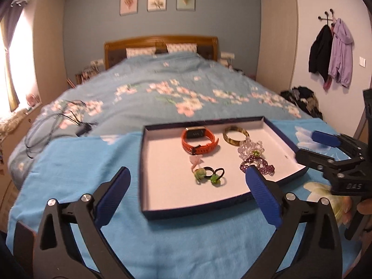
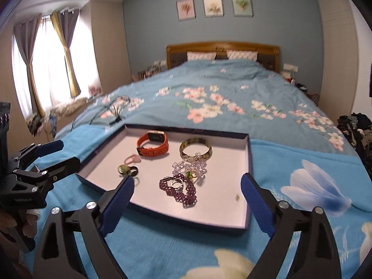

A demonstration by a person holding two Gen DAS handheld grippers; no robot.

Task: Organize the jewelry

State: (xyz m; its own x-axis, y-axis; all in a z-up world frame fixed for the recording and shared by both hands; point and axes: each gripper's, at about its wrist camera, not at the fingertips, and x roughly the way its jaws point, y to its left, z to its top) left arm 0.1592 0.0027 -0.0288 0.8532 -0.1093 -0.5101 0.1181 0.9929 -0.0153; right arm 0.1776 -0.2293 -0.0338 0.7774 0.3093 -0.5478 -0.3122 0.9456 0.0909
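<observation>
A shallow dark-blue box tray (image 1: 162, 181) (image 2: 232, 153) with a white inside lies on a blue cloth on the bed. In it lie an orange smartwatch (image 1: 199, 139) (image 2: 153, 143), a green-brown bangle (image 1: 235, 135) (image 2: 195, 149), clear crystal beads (image 1: 250, 148) (image 2: 190, 165), a purple bead bracelet (image 1: 258, 165) (image 2: 180, 189), a pink piece (image 1: 196, 161) (image 2: 132, 159) and green-stone rings (image 1: 209, 175) (image 2: 127, 169). My left gripper (image 1: 188, 174) is open and empty above the tray's near side. My right gripper (image 2: 187, 183) is open and empty above the tray's near right side.
The bed has a blue floral quilt (image 1: 162, 86) and a wooden headboard (image 1: 160, 41). Black cables (image 1: 58, 121) lie on the quilt left of the tray. Coats (image 1: 332, 53) hang on the right wall. Curtains and a window (image 2: 53, 53) are at the left.
</observation>
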